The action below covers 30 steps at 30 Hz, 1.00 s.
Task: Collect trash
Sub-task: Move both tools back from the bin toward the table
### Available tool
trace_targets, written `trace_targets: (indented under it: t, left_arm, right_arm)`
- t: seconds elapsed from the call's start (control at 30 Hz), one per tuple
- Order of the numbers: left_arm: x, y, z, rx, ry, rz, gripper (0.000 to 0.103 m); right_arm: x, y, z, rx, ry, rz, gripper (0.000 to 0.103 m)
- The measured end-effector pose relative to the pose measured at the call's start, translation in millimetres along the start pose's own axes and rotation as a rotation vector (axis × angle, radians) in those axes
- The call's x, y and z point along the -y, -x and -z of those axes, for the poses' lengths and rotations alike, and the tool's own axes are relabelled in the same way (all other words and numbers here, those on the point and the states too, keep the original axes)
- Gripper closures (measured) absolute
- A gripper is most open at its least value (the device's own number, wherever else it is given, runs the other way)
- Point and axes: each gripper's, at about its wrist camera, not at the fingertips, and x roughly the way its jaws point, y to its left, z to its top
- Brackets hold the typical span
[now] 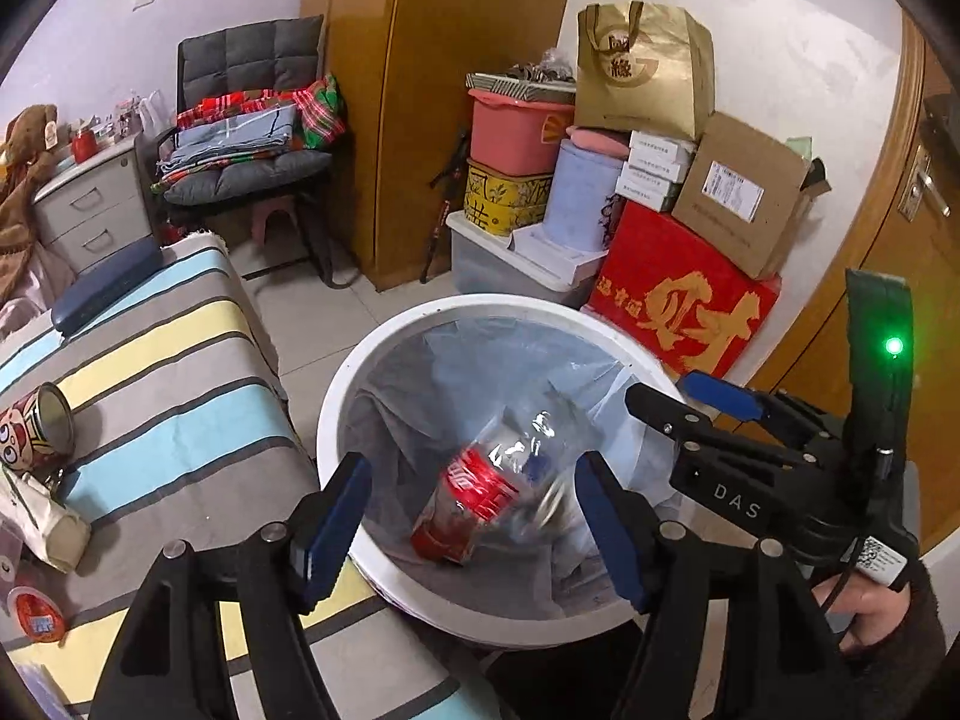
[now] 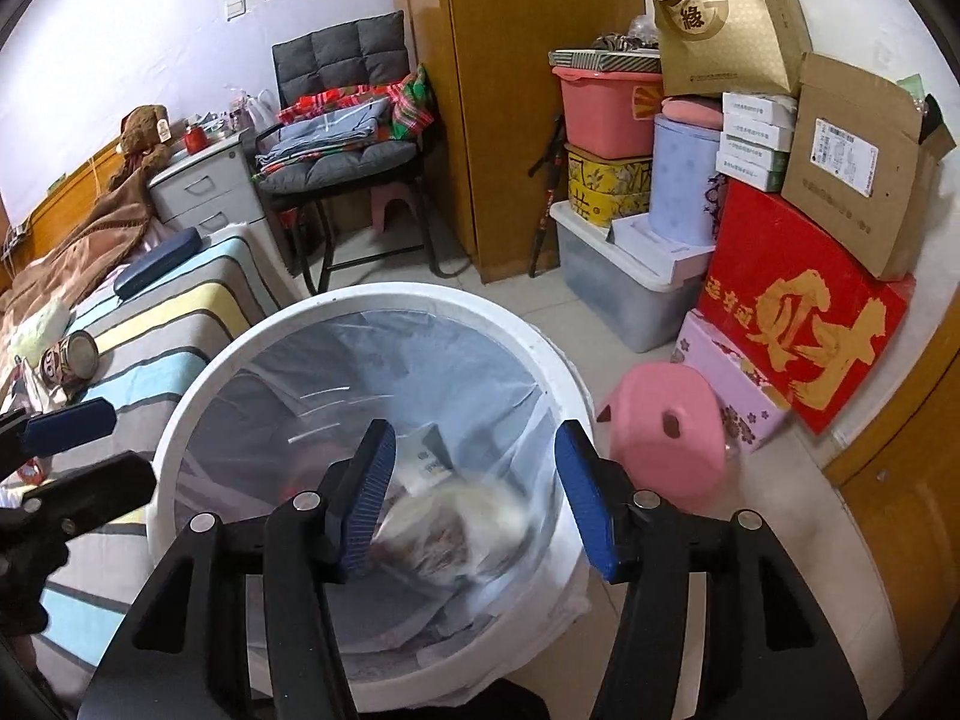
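A white trash bin (image 1: pixel 336 396) with a clear liner stands by the striped bed; it also shows in the right wrist view (image 2: pixel 180 408). My left gripper (image 1: pixel 474 522) is open above the bin's near rim, and a clear plastic bottle with a red label (image 1: pixel 480 492), blurred, is between and below its fingers inside the bin. My right gripper (image 2: pixel 477 498) is open over the bin, with a blurred crumpled wrapper (image 2: pixel 456 516) below it in the bin. The right gripper also shows in the left wrist view (image 1: pixel 696 402). A printed can (image 1: pixel 39 429) lies on the bed.
A white paper bag (image 1: pixel 42 516) and a red-lidded cup (image 1: pixel 39 615) lie on the bed (image 1: pixel 180 360). A pink stool (image 2: pixel 666 432) stands right of the bin. Stacked boxes (image 2: pixel 804 312) and tubs line the wall. A chair (image 1: pixel 252 138) stands behind.
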Motion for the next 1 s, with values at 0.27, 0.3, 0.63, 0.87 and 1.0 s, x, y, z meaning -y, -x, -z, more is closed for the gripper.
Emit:
trace_targets:
  t: [0.27,0.3,0.63,0.87,1.0]
  left_arm:
    - [-13,26,5,0.044,0.015,-0.05,0.033]
    - [-13,28,6,0.044,0.014,-0.058,0.033]
    - [-36,57,17,0.08,0.049,-0.1,0.033]
    - [-56,82,26,0.118,0.079,-0.141,0.033]
    - [-70,97,33,0.132,0.1,-0.166,0.033]
  right_arm:
    - [-8,7,-2,0.029,-0.007,-0.014,0.046]
    - [-9,8,-2,0.033,-0.006,-0.016,0.046]
    - [-26,18,-4,0.072,0.014,-0.046,0.046]
    - [-46,25,-3,0.09,0.045,-0.08,0.046]
    - [-58,30,-2,0.103,0.06,-0.1,0.046]
